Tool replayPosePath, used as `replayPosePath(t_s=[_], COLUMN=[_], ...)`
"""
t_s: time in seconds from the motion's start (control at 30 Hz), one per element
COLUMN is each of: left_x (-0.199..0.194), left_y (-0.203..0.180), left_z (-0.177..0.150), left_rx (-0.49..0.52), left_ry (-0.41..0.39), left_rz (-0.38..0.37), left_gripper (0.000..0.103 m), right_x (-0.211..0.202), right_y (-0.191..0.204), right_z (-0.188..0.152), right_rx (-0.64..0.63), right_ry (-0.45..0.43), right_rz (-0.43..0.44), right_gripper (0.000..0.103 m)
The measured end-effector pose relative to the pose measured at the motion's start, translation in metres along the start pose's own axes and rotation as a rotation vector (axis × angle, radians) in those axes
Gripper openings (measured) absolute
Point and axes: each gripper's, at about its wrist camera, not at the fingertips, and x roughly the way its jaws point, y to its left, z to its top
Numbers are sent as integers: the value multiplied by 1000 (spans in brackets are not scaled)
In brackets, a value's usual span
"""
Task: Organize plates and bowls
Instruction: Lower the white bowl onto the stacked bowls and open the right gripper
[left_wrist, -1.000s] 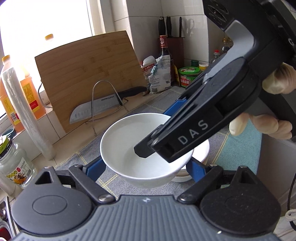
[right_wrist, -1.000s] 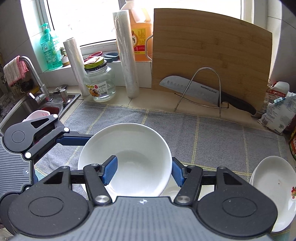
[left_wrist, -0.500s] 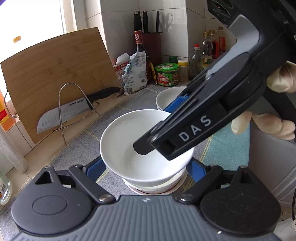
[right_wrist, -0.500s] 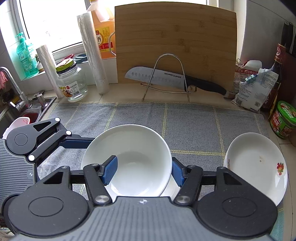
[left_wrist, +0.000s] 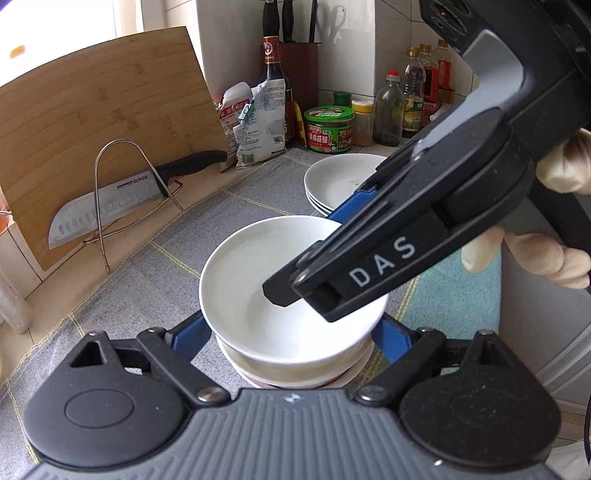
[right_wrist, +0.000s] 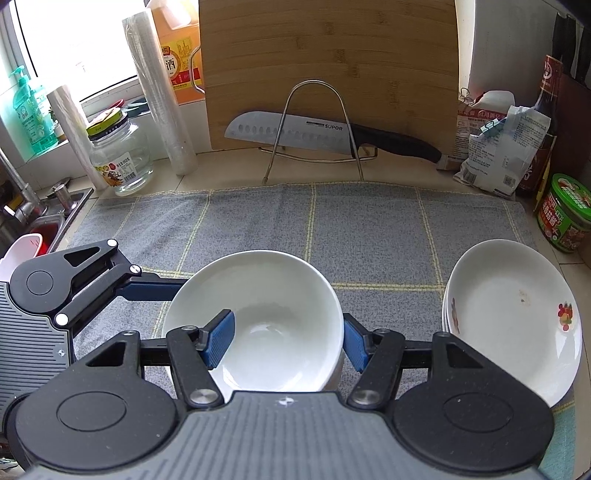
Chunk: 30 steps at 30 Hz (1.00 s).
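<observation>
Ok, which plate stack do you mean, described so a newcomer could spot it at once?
Start at the big wooden cutting board leaning on the wall, with the knife in front. Come down onto the grey mat and go to its right edge. The stack of plates sits there; unlike the plain white bowl beside it, its top plate has a small fruit print on the rim.

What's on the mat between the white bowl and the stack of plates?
Nothing: bare grey mat separates bowl and plates, apart from the right gripper's outer blue finger; the right wrist view shows it.
</observation>
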Motion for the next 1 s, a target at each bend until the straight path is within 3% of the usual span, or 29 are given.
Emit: replayPosePath(t_s=[1.0], left_x=[3], left_y=[5], left_z=[2], left_rx=[6], left_ry=[23], left_rz=[-46], left_gripper=[94], right_x=[6], right_y=[-5], right_z=[-2], right_rx=[21], right_ry=[12], right_rz=[-13], right_gripper=[69])
